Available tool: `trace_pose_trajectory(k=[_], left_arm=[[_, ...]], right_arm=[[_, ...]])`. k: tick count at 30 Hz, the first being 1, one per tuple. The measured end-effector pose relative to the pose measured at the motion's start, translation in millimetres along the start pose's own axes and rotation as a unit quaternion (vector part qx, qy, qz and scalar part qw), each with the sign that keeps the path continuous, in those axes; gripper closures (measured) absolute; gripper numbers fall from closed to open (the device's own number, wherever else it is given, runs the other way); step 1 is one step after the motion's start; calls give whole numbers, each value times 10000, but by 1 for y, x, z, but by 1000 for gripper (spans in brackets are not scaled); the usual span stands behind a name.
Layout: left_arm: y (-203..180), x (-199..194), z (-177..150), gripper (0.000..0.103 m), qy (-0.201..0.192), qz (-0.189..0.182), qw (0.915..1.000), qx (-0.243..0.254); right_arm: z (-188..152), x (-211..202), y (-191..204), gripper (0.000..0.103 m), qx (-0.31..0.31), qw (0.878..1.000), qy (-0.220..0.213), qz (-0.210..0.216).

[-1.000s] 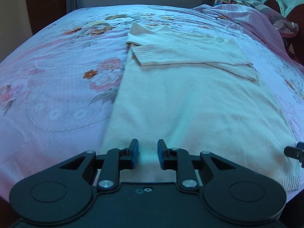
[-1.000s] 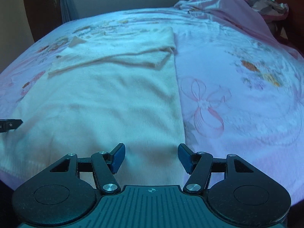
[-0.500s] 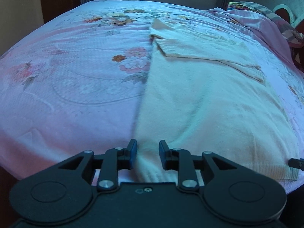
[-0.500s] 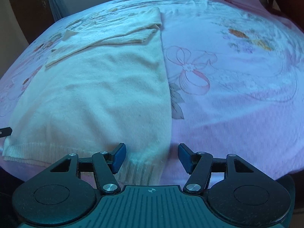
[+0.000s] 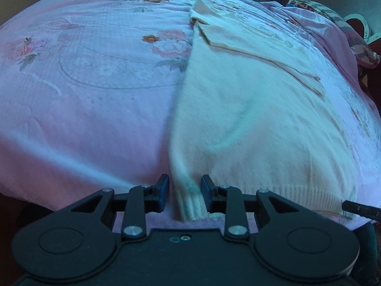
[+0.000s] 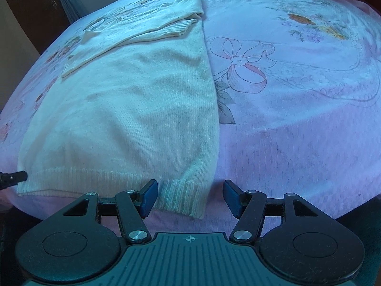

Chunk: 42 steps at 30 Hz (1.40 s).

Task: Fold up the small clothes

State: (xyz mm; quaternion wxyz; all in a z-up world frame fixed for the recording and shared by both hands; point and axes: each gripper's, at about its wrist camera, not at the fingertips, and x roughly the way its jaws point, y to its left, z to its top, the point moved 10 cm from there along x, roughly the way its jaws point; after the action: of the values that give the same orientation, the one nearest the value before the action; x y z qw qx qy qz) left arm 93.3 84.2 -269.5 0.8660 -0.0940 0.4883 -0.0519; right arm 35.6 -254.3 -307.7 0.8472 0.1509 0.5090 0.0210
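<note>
Sweater (image 5: 250,124) lies flat at the bed's (image 5: 83,119) near edge. Left tool (image 5: 185,191) straddles its left hem corner, right tool (image 6: 189,196) the right corner; both open, gripping nothing.

Dim, blue-tinted light, strong fisheye bending at the dark edges, and slight blur in the left wrist view.
</note>
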Motion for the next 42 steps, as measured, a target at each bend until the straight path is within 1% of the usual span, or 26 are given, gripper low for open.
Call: trace_pose_trajectory(k=[1, 2, 3, 4, 7, 9, 12, 14, 16, 18, 20, 22, 24, 26, 29, 31, 32, 34, 35, 36, 37, 38, 39, 41, 42], left_arm=[[-2, 1, -1, 78, 12, -17, 10000, 41], [-4, 1, -2, 78, 27, -32, 10000, 62], [-6, 1, -3, 82, 32, -42, 10000, 74], [-8, 1, -4, 88, 61, -87, 9999, 90], [-11, 1, -6, 94, 86, -159, 9998, 95], [-13, 1, -6, 95, 88, -195, 9997, 132], [-13, -2, -5, 98, 50, -253, 9996, 118], [-16, -9, 2, 98, -59, -397, 9992, 23], [-22, -19, 18, 99, -251, -520, 9983, 0], [-31, -29, 39, 99, -453, -680, 9967, 5], [-39, -33, 63, 99, -647, -761, 9950, 23], [-45, -31, 88, 99, -807, -781, 9937, 54], [-48, -23, 111, 99, -939, -716, 9930, 69], [-48, -10, 131, 99, -995, -607, 9932, 6], [-43, 15, 152, 99, -929, -410, 9948, -111], [-38, 37, 158, 96, -757, -217, 9968, -109], [-37, 48, 157, 95, -610, -124, 9980, -82], [-33, 65, 151, 86, -341, 30, 9994, -22], [-32, 68, 148, 86, -254, 55, 9997, -43], [-30, 67, 147, 84, -245, 22, 9997, -58], [-29, 63, 146, 79, -259, -16, 9996, -85], [-29, 58, 146, 78, -283, -37, 9996, -85], [-29, 54, 147, 78, -317, -20, 9995, -26], [-31, 46, 151, 75, -444, 143, 9987, 218], [-32, 44, 152, 72, -495, 266, 9979, 330]], right_arm=[[0, 0, 0, 43, 17, 10000, -5, 5], [0, 0, 0, 47, 7, 10000, -9, -1], [0, -1, 0, 68, -8, 10000, -13, 7], [-1, -1, 0, 80, 22, 10000, 22, 52], [-2, -2, -3, 80, 210, 9997, 50, 148], [-1, -2, -2, 80, 214, 9996, 54, 160], [-2, -2, -2, 99, 351, 9989, 75, 296], [3, -7, 0, 99, 415, 9983, 9, 411], [14, -14, 4, 99, 466, 9971, -139, 578], [31, -22, 9, 99, 524, 9954, -331, 734], [54, -28, 13, 99, 556, 9935, -562, 825], [80, -31, 17, 99, 581, 9914, -756, 897], [106, -28, 18, 99, 537, 9905, -967, 813], [129, -20, 15, 99, 635, 9892, -1085, 751], [154, 2, 5, 99, 716, 9896, -1127, 541], [162, 22, -2, 99, 752, 9913, -999, 402], [164, 35, -4, 99, 741, 9928, -900, 285], [163, 56, -5, 99, 669, 9957, -618, 160], [161, 62, -7, 99, 621, 9967, -522, 82], [161, 62, -7, 98, 594, 9969, -520, 75], [162, 58, -6, 98, 552, 9969, -557, 94], [164, 53, -5, 97, 505, 9968, -617, 113], [166, 49, -4, 93, 493, 9964, -681, 134], [171, 39, -5, 76, 557, 9949, -822, 161], [173, 35, -5, 57, 583, 9941, -898, 144]])
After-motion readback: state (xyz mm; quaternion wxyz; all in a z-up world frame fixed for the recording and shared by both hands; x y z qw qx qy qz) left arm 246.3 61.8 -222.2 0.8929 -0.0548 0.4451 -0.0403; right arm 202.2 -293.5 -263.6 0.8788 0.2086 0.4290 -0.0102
